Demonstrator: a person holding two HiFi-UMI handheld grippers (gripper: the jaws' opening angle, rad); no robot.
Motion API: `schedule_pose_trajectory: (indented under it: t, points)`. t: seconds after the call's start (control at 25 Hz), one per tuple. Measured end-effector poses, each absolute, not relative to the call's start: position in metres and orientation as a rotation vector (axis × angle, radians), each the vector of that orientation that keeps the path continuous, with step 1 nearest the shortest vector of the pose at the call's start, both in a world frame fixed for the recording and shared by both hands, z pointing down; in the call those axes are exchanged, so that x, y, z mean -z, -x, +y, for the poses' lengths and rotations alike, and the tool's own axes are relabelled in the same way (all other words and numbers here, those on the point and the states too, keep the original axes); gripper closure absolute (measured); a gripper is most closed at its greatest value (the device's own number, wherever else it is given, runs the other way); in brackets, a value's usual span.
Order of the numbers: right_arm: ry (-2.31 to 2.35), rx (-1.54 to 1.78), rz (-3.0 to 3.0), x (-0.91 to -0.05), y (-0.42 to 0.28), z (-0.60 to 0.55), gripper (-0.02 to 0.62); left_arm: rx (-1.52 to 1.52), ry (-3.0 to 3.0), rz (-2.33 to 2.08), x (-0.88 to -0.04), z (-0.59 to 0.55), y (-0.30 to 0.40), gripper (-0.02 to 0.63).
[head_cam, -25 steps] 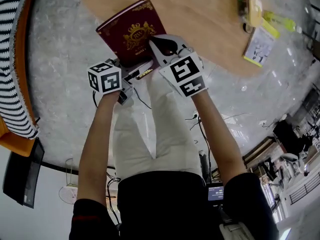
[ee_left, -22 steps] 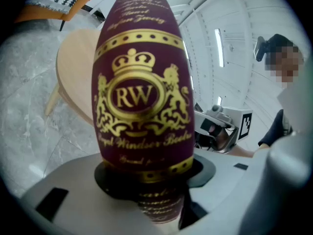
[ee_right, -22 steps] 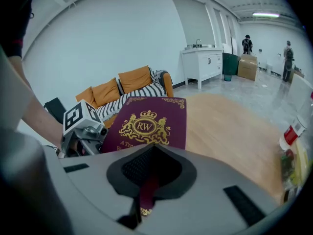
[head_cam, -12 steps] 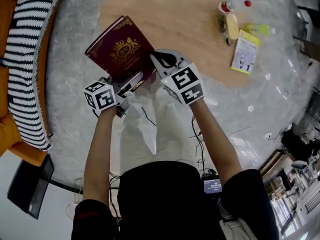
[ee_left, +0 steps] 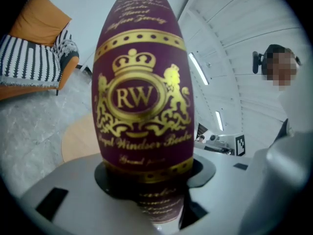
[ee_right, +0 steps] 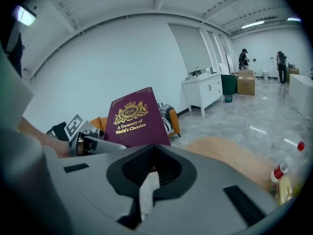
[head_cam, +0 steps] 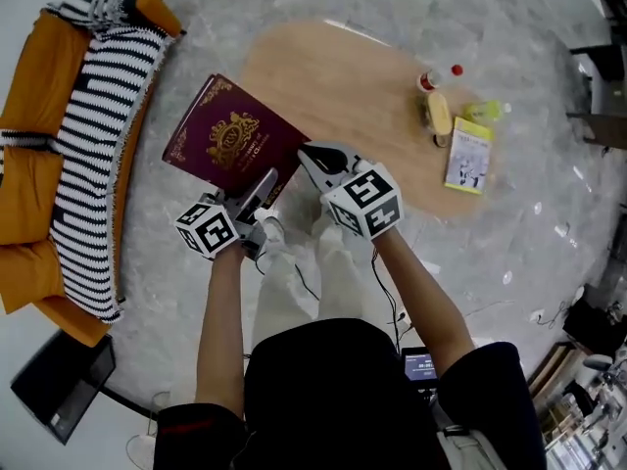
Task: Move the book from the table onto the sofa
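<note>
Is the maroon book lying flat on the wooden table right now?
No, the book is held up off the table, clamped at its near edge in the left gripper.

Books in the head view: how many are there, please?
2. A maroon book is held by the left tongs, seen between the sofa and the table. A thin yellow booklet lies on that table. None seems hidden.
</note>
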State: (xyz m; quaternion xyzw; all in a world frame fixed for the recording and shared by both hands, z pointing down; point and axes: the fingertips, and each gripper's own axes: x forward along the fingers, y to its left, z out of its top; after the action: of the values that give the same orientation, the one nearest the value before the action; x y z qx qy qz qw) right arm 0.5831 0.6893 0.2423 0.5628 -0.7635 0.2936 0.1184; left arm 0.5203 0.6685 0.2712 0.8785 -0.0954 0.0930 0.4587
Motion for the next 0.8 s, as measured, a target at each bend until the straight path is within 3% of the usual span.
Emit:
schedule_pose_trajectory:
  t: [0.8]
  points:
    - [-1.462,-0.393,-2.482,-0.062,-0.535,0.652,0.578,-0.193,-2.577,-0.505,-0.057,0.631,-0.487,0.368]
